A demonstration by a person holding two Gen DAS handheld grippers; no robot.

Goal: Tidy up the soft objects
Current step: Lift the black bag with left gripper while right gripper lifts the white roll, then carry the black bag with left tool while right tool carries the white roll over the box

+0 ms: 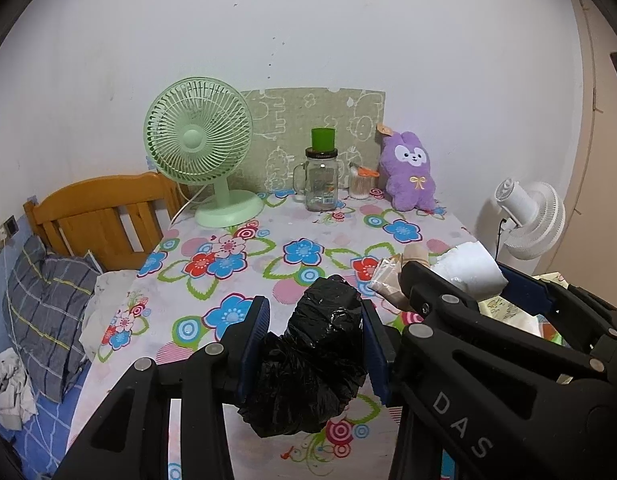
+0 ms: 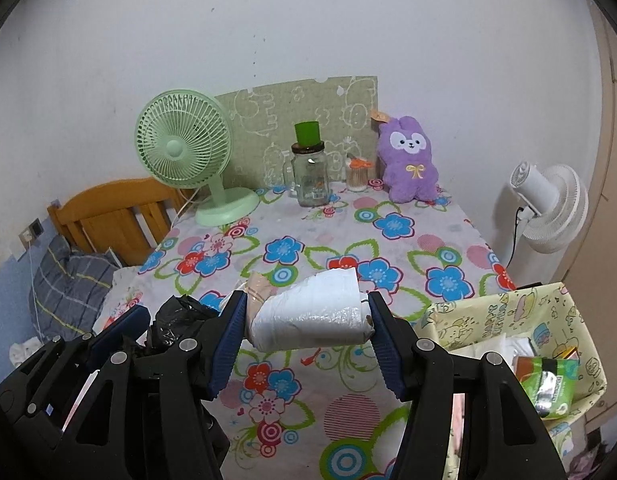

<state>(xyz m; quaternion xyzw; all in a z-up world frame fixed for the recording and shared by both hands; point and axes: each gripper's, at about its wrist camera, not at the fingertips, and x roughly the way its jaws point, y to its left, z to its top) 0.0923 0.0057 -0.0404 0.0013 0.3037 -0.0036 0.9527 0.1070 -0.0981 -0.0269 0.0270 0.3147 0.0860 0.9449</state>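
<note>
The box is cut off at the right edge. The black bag hides behind a gripper there. The jar's label is too small to read, maybe a picture.

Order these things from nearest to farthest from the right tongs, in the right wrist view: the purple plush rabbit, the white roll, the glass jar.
1. white roll, gripped between the right tongs.
2. glass jar, far, centre.
3. purple plush rabbit, far right; nearly level with the jar.

"DAS" — on right gripper
</note>
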